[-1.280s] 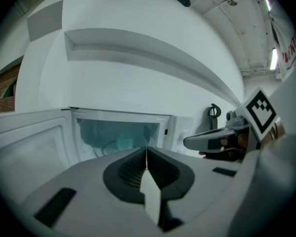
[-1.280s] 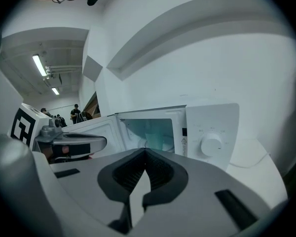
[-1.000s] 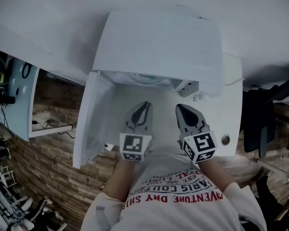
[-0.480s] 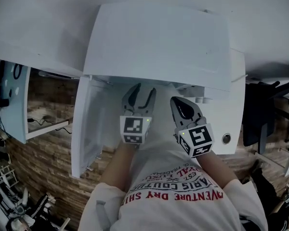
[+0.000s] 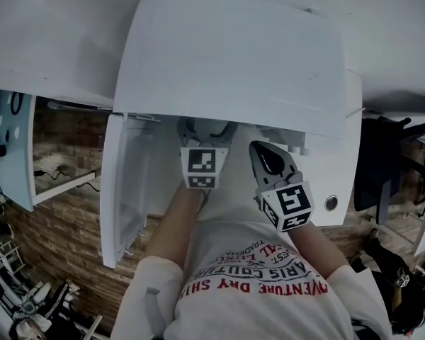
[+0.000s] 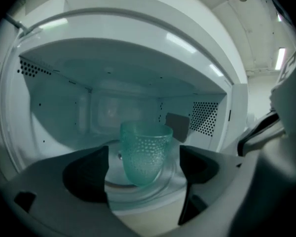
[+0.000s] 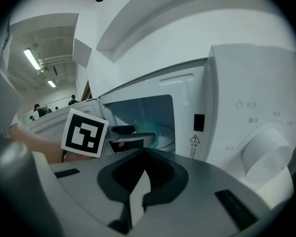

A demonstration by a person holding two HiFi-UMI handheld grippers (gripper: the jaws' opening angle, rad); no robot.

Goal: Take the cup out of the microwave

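Note:
A green-tinted dimpled glass cup point(image 6: 144, 151) stands upright on the turntable point(image 6: 138, 190) inside the white microwave point(image 5: 234, 55). The microwave's door point(image 5: 124, 183) hangs open to the left. My left gripper point(image 6: 144, 168) reaches into the cavity, and its jaws are opening. The cup sits just ahead in line with the gap, and neither pad touches it. In the head view the left gripper point(image 5: 204, 137) has its tips hidden under the microwave's top. My right gripper point(image 5: 263, 154) hovers shut and empty in front of the control panel. The right gripper point(image 7: 140, 181) view also catches the cup point(image 7: 149, 126).
The control panel with a round knob point(image 7: 264, 149) and a round button point(image 5: 331, 204) stands right of the cavity. A dark chair point(image 5: 382, 176) is at the right and brick-patterned floor point(image 5: 64, 239) at the left. A few people point(image 7: 39, 107) stand far off.
The left gripper has pushed forward into the microwave's cavity and its jaws have gone from shut to wide apart. The right gripper has barely shifted and stays shut.

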